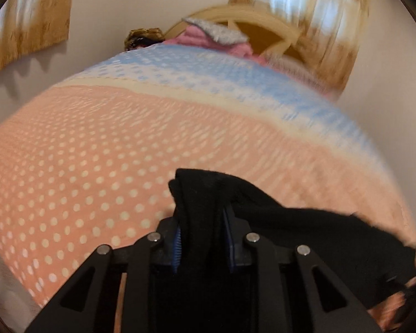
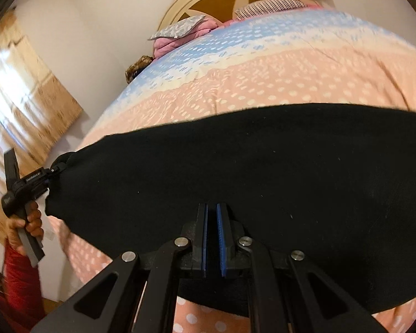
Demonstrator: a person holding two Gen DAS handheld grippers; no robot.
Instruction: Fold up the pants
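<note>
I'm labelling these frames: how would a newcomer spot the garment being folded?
Find the bed's polka-dot bedspread, peach with a blue band. On its near end lie the black pants, pinched at one edge by the left gripper. They are the only dark, unpatterned cloth there.

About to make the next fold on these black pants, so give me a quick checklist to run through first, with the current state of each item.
1. Left gripper has cloth: ok, a bunch of the black pants sits between its fingers.
2. Right gripper has cloth: cannot tell; its fingers are nearly together and no fabric shows clearly between them.
3. Pants spread flat: cannot tell; they stretch wide across the bedspread, gathered at the left corner.
4. Landing area beyond the pants: ok, bare dotted bedspread.
5. Pillows out of the way: ok, far at the headboard.
</note>
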